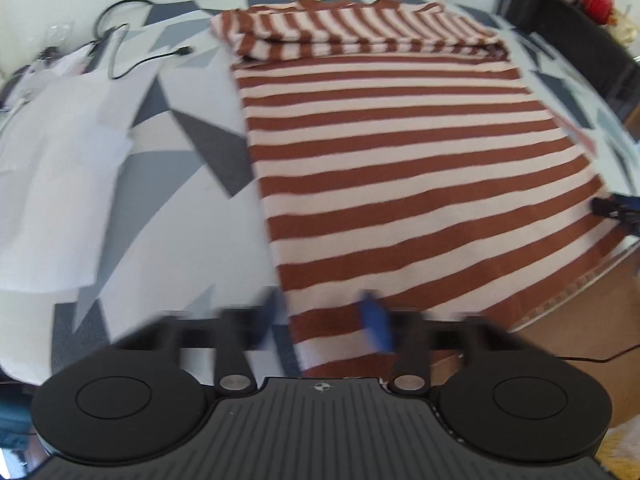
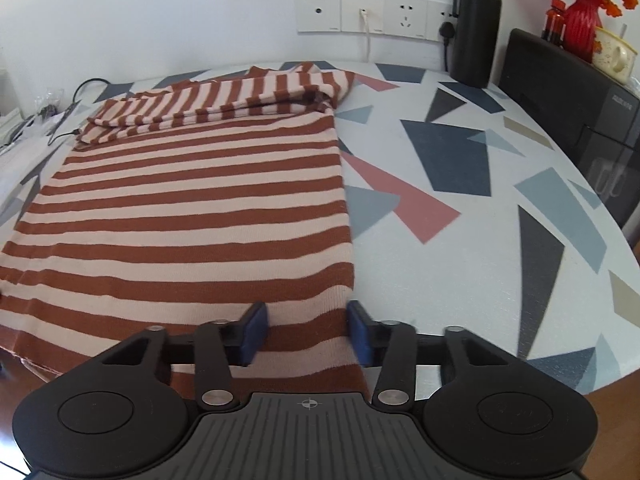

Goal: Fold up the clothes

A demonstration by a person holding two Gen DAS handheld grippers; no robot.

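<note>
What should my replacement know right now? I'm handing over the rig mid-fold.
Left hand-held gripper: blurred, jaws apart astride the near left edge of the brown-and-pink striped knit shirt.
Right hand-held gripper: jaws apart around the shirt's near right corner, pads not pressing.
The shirt lies flat on the white table with coloured triangles, hem at the near edge.
Done: sleeves folded across the far end.
Left: grip both hem corners, then probably fold the hem towards the collar.
</note>
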